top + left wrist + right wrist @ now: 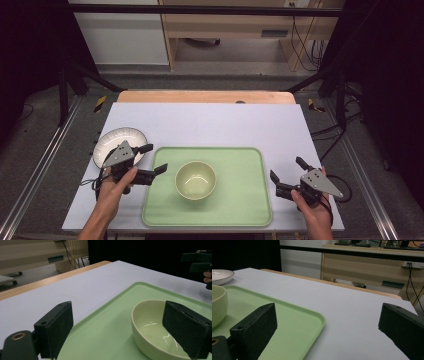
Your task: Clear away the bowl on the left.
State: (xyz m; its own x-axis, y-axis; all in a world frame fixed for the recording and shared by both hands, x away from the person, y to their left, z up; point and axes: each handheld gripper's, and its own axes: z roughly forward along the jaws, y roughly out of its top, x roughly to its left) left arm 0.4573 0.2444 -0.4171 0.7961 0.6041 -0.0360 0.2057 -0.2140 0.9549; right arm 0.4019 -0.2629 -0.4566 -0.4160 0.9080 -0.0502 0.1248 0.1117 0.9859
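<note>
**Table stock: one tray, one bowl, one plate, two grippers**

- Tray (239,202): one, green, centred on the white table (210,122).
- Bowl (196,180): one, pale yellow, upright on the tray left of centre, empty; its glossy inside is seen in the left gripper view.
- Plate (107,140): one, white, on the table just left of the tray; its dark rim line is seen in the right gripper view.
- Left gripper (153,159): jaws apart, holding nothing, over the tray's left edge.
- Right gripper (288,168): jaws apart, holding nothing, right of the tray.
</note>
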